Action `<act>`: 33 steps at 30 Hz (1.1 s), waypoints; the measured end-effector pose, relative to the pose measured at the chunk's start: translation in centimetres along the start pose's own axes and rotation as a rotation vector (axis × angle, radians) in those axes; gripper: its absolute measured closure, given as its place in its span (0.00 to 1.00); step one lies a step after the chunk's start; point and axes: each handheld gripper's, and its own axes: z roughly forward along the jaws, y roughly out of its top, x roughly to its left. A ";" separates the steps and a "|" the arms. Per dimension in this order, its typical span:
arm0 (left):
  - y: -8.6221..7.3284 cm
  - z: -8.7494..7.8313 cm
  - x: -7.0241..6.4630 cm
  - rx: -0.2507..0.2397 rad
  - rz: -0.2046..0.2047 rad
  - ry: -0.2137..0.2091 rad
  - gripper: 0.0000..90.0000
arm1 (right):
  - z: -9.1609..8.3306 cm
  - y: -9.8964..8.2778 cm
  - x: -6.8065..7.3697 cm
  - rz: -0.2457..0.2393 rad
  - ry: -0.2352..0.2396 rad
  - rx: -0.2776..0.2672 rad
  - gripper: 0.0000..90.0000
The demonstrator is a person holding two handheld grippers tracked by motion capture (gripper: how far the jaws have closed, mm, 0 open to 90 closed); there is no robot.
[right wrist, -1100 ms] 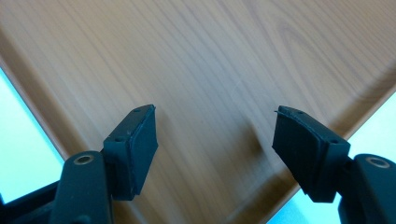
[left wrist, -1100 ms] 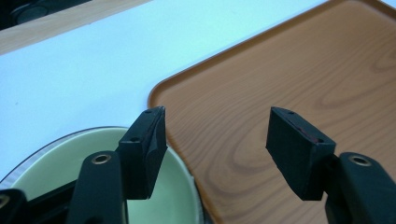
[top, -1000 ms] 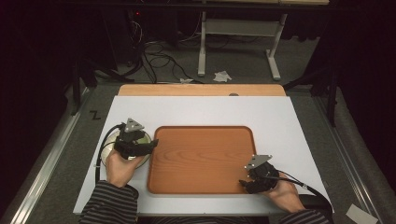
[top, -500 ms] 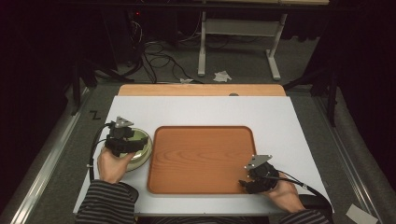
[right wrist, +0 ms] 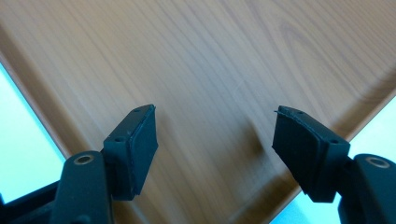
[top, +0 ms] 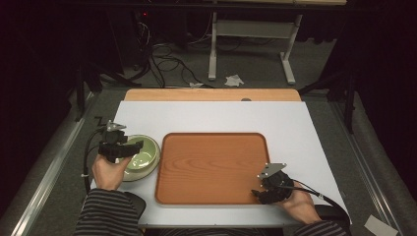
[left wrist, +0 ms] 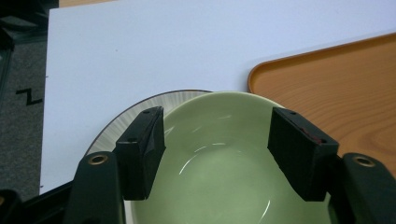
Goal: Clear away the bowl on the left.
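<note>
Left gripper [left wrist: 215, 154] spread wide over green bowl [left wrist: 219, 140], jaws just opening, nothing pinched. Right gripper [right wrist: 212, 149] spread above tray [right wrist: 210, 56]. Risk: clipping the rim, tipping bowl.

We see a table [top: 295, 123] with a white top and a strip of bare wood along its far edge. A wooden tray [top: 212, 167] lies flat on the white, near the front edge, its long side running across. Just left of the tray sits a striped plate [left wrist: 122, 122], which carries a green bowl [top: 142, 156]; the plate's rim reaches close to the tray's corner.
</note>
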 end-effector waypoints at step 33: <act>-1.5 1.4 4.4 0.122 -0.196 0.004 0.38 | -0.8 0.0 -0.5 0.033 -0.003 -0.051 0.39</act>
